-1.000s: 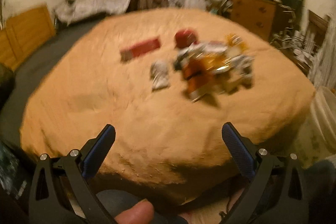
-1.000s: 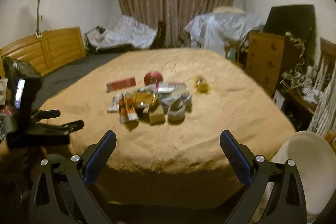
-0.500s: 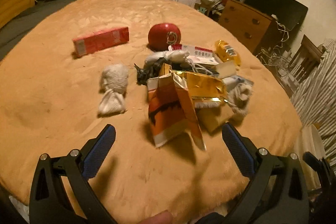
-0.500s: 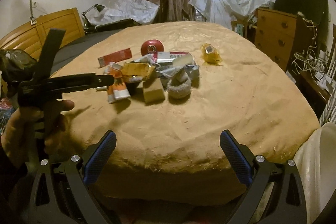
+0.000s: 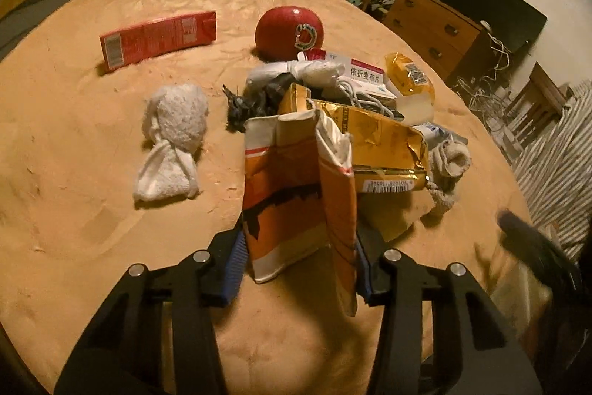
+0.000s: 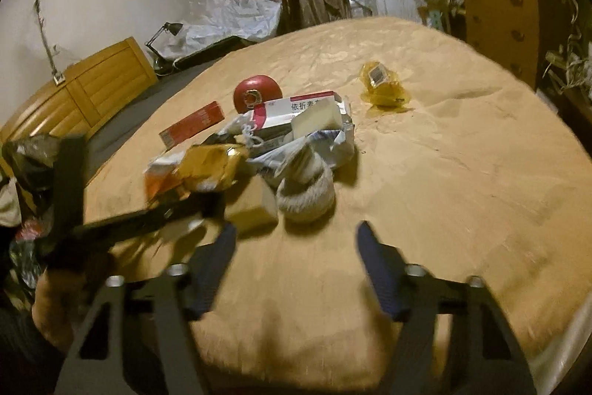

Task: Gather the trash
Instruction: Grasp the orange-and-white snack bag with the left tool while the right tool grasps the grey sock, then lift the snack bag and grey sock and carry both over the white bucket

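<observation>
A pile of trash lies on the orange bedspread (image 5: 74, 228). My left gripper (image 5: 299, 265) is shut on an orange-and-white paper bag (image 5: 292, 195) at the pile's near edge; its blue pads press both sides. Behind the bag lie a gold foil packet (image 5: 381, 147), a white medicine box (image 5: 364, 73) and a red ball (image 5: 288, 32). My right gripper (image 6: 296, 269) is open and empty, just short of a rolled grey sock (image 6: 307, 191). The left gripper also shows in the right wrist view (image 6: 192, 206), by the bag (image 6: 162, 180).
A red carton (image 5: 155, 39), a knotted white cloth (image 5: 172, 139) and a yellow wrapper (image 5: 409, 76) lie apart from the pile. A wooden dresser (image 5: 436, 28) stands to the right of the bed. A wooden headboard (image 6: 74, 91) is at the left.
My left gripper moved forward to the pile and closed on the orange-and-white bag. My right gripper moved closer to the pile and narrowed somewhat, still empty.
</observation>
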`<state>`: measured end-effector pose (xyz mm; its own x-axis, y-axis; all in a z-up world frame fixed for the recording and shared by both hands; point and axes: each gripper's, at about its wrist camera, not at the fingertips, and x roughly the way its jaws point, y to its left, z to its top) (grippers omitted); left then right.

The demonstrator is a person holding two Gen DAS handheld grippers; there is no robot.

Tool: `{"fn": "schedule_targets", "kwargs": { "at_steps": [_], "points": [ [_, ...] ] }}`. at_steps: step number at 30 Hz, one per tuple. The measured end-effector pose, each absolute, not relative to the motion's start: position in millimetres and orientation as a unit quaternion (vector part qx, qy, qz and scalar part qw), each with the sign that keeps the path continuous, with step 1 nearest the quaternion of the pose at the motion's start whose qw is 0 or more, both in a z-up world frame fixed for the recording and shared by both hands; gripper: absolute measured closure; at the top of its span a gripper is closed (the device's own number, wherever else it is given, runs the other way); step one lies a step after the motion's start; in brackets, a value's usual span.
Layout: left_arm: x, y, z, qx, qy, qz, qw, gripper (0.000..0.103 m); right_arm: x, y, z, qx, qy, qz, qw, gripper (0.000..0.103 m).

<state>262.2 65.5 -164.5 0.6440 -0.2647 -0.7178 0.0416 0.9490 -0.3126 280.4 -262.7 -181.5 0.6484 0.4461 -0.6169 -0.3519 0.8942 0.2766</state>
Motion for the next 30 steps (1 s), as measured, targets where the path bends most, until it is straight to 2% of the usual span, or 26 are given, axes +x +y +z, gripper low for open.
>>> {"fn": "schedule_targets", "kwargs": {
  "at_steps": [7,12,13,14,15,18,23,30],
  "points": [
    [251.9,77.5,-159.6,-0.113,0.404,-0.071,0.905,0.058,352.2,-248.9,-208.3,0.096,0.396,0.214,0.888,0.041],
    [254.8,81.1,-166.8,-0.111,0.411,-0.064,0.903,0.058,373.4,-234.8,-213.4,0.086,0.402,0.219,0.885,0.041],
    [254.6,81.3,-167.4,-0.110,0.410,-0.062,0.903,0.058,375.9,-231.2,-213.7,0.077,0.403,0.218,0.886,0.044],
    [254.0,81.4,-167.3,-0.109,0.409,-0.061,0.904,0.058,377.1,-226.7,-214.2,0.064,0.403,0.217,0.887,0.056],
    [253.8,81.5,-166.4,-0.108,0.408,-0.058,0.905,0.058,377.6,-222.9,-215.8,0.057,0.406,0.219,0.885,0.059],
    [249.7,80.6,-160.4,-0.099,0.399,-0.050,0.910,0.058,366.5,-219.7,-212.6,0.038,0.393,0.217,0.893,0.065],
    [231.2,78.5,-141.1,-0.071,0.375,-0.029,0.924,0.058,329.2,-218.9,-185.9,0.009,0.342,0.206,0.917,0.065],
    [181.4,58.5,-89.1,-0.024,0.301,0.000,0.953,0.057,241.3,-215.6,-132.4,-0.012,0.252,0.186,0.950,0.065]
  ]
}}
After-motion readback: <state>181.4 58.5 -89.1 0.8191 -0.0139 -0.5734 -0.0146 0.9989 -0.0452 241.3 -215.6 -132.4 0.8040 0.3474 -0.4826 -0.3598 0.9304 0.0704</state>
